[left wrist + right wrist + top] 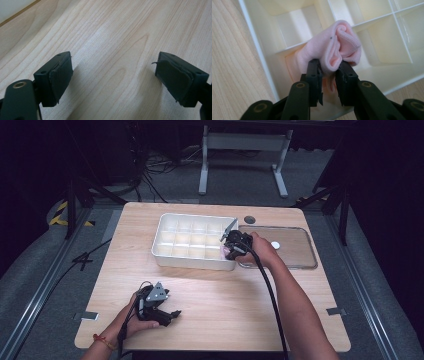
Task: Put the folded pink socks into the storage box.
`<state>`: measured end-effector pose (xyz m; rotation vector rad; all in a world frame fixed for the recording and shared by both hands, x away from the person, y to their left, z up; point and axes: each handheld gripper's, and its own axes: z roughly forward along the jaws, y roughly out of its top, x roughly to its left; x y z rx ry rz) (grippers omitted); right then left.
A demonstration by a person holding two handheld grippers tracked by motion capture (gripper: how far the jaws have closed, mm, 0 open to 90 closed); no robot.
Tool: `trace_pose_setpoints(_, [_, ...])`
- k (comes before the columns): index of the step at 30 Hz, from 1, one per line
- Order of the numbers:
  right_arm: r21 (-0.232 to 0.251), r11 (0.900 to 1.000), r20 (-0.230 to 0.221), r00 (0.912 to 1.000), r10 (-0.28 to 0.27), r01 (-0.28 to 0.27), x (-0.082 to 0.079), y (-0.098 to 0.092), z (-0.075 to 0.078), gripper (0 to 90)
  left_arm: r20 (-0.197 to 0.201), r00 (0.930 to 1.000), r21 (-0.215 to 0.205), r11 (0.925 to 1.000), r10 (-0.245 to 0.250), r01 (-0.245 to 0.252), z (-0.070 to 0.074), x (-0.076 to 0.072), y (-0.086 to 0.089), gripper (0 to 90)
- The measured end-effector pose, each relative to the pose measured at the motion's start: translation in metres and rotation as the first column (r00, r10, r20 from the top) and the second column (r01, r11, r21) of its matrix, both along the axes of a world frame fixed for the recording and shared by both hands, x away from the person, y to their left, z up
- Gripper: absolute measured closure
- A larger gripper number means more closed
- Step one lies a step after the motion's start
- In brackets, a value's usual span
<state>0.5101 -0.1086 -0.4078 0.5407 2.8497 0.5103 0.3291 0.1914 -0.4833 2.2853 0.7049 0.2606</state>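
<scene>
- Right tool (329, 75): jaws narrow, rolled pink cloth (337, 45) between them, over a corner compartment of the white divided tray (165, 251).
- Left tool (113, 80): jaws wide, nothing between, low over the wooden surface (225, 300).

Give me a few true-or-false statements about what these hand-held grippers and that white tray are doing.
1. The right hand-held gripper has a pink cloth between its jaws. True.
2. The left hand-held gripper holds a cloth. False: its jaws stand open over bare table.
3. The pink cloth is over a corner compartment of the white tray. True.
4. The clear lid covers the tray. False: it lies on the table beside it.
</scene>
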Motion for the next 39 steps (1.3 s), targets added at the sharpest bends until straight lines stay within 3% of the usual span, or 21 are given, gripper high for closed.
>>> trace_pose_setpoints(7, [0.084, 0.996, 0.011, 0.9994, -0.034, 0.033, -0.002, -0.010, 0.009, 67.9, -0.004, 1.0000, 0.003, 1.0000, 0.001, -0.001, 0.001, 0.000, 0.000, 14.8])
trace_pose_setpoints(26, [0.168, 0.984, 0.086, 0.9930, -0.081, 0.066, -0.015, -0.017, 0.025, 54.6, -0.001, 1.0000, 0.002, 1.0000, -0.001, 0.001, 0.000, 0.000, 0.000, 14.7])
trace_pose_setpoints(30, [0.222, 0.972, 0.104, 0.9892, -0.103, 0.078, -0.020, -0.021, 0.026, 50.8, 0.000, 1.0000, -0.001, 1.0000, 0.000, 0.000, 0.000, 0.000, 0.000, 14.7])
trace_pose_setpoints(39, [0.273, 0.958, 0.133, 0.9832, -0.125, 0.085, -0.029, -0.028, 0.033, 46.4, 0.001, 1.0000, 0.004, 1.0000, -0.003, 0.003, 0.000, 0.000, 0.000, 14.6])
